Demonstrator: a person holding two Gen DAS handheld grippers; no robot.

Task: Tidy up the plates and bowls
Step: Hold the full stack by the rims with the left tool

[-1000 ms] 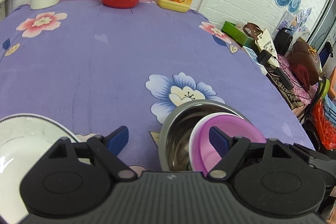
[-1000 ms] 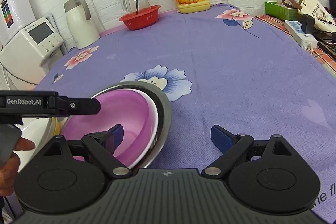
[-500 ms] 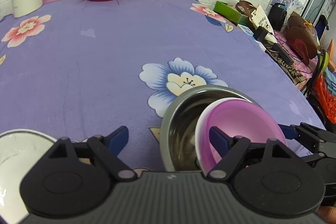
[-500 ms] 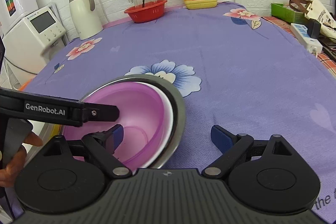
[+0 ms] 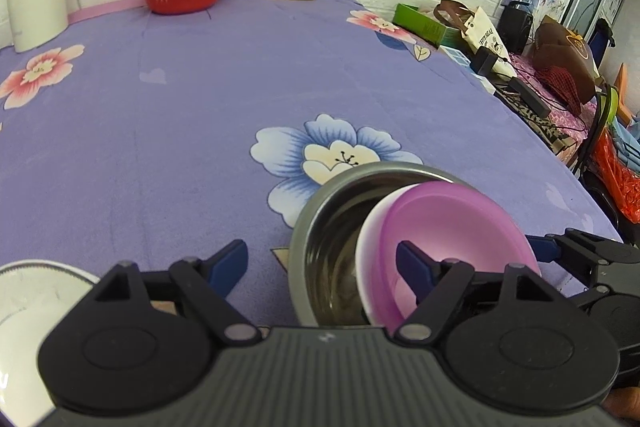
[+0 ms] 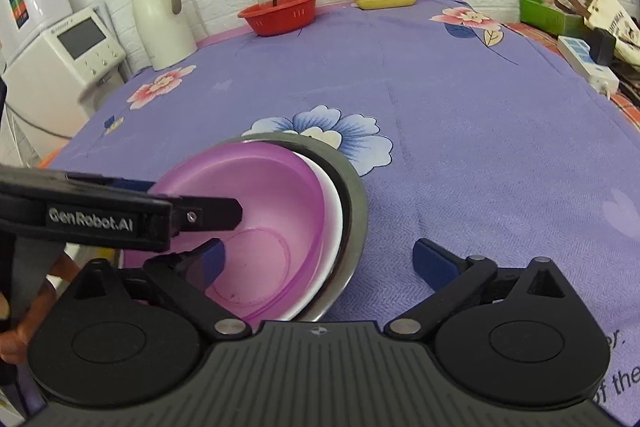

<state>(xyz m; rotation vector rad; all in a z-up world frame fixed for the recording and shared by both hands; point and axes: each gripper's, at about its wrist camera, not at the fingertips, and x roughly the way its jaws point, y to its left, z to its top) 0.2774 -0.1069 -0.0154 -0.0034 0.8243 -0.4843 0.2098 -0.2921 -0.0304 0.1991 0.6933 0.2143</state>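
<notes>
pink bowl [image 6: 264,227] nested, tilted, in white bowl [image 6: 332,223] inside steel bowl [image 6: 354,203] on purple cloth [image 6: 460,131]. left tongs [image 5: 322,261] and right tongs [image 6: 320,255] both wide open, empty, straddling stack's rim from opposite sides. white plate [image 5: 28,291] further left.

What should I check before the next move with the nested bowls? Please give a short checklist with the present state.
1. Left tool open: ok, its fingers stand wide apart.
2. Right tool open: ok, wide apart too.
3. Purple bowl seated flat inside the steel bowl: not ok, it sits tilted, with a white bowl under it.
4. Grip on a bowl: not ok, neither tool is shut on anything.
5. Both tools apart from each other: cannot tell, the left one crosses close over the purple bowl in the right wrist view.
6. White plate apart from the bowls: ok, it lies to their left.
</notes>
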